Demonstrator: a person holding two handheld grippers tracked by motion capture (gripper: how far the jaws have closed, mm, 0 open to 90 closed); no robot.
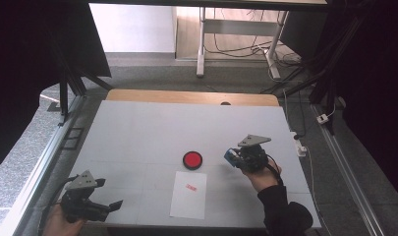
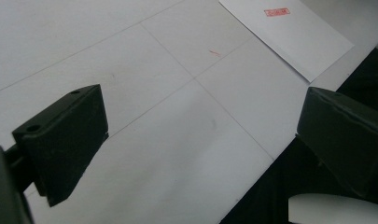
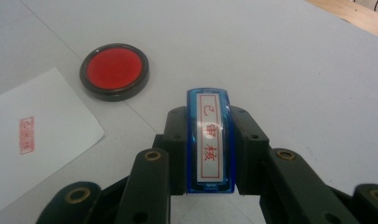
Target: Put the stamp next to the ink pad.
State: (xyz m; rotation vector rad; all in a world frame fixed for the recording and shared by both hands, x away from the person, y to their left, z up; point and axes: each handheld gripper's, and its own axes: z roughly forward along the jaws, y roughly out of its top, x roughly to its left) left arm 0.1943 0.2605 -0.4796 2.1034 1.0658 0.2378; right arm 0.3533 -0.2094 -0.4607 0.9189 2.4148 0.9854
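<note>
Left hand-held gripper (image 1: 113, 205): parked at the near left corner of the counter (image 1: 137, 128), jaws wide apart with nothing between them, pointing right toward the paper's near edge; well apart from the ink pad and the stamp.
Paper sheet (image 1: 188, 194): flat on the counter, near-centre, long axis running near to far; red imprint (image 1: 191, 187) already on its upper half; lower half blank.
Ink pad (image 1: 192, 160): round, black-rimmed, red face up, just beyond the far edge of the paper, touching or nearly touching it; hard to tell which.
Blue stamp (image 3: 210, 140): clamped between the jaws of the right hand-held gripper, label with red characters facing up at the camera, long axis in line with the jaws, far end sticking out past the pads.
Right hand-held gripper (image 1: 232, 156): closed tight on the blue stamp, held over the counter to the right of the ink pad, tip aimed left.
Deciding relation: ink pad lying left and slightly far of the stamp's tip, near but not touching; paper left and nearer to the person.
Nearer hand: right, by a clear margin.
Likely step: inking or stamping, judged from the grip and heading.
</note>
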